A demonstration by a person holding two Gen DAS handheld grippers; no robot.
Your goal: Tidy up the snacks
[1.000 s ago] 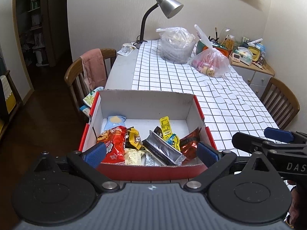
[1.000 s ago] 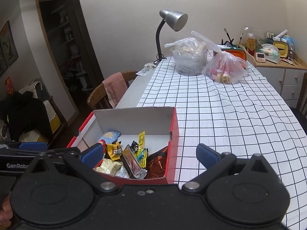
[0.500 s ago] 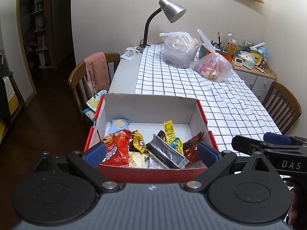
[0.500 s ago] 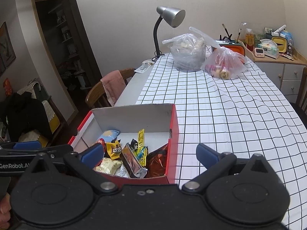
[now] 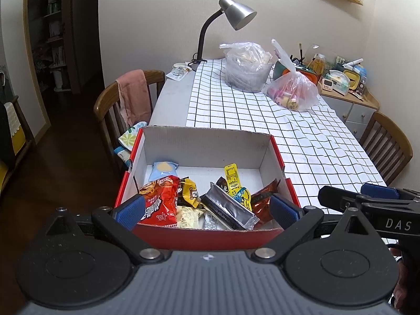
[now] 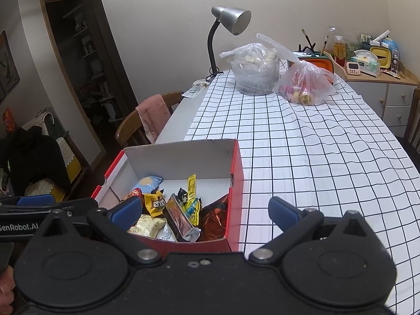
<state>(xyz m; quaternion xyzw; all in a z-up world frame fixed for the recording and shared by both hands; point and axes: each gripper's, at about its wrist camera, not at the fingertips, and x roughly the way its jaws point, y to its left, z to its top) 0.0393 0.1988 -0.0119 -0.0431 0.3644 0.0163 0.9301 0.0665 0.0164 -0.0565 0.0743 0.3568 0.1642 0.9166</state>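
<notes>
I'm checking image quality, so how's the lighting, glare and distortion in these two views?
Left wrist view: even room light, sharp, glare on the silver packet in the box; fisheye bends the tablecloth grid. Right wrist view: similar, dark doorway at left, black vignette in the corners.

Cream walls [image 5: 157, 26] and a dark wooden floor [image 5: 65, 157]. A wooden chair [image 5: 110, 99] carries a pink towel [image 5: 132, 92]. A grey lamp [image 5: 233, 13] stands on the bench [image 5: 170, 99].
</notes>
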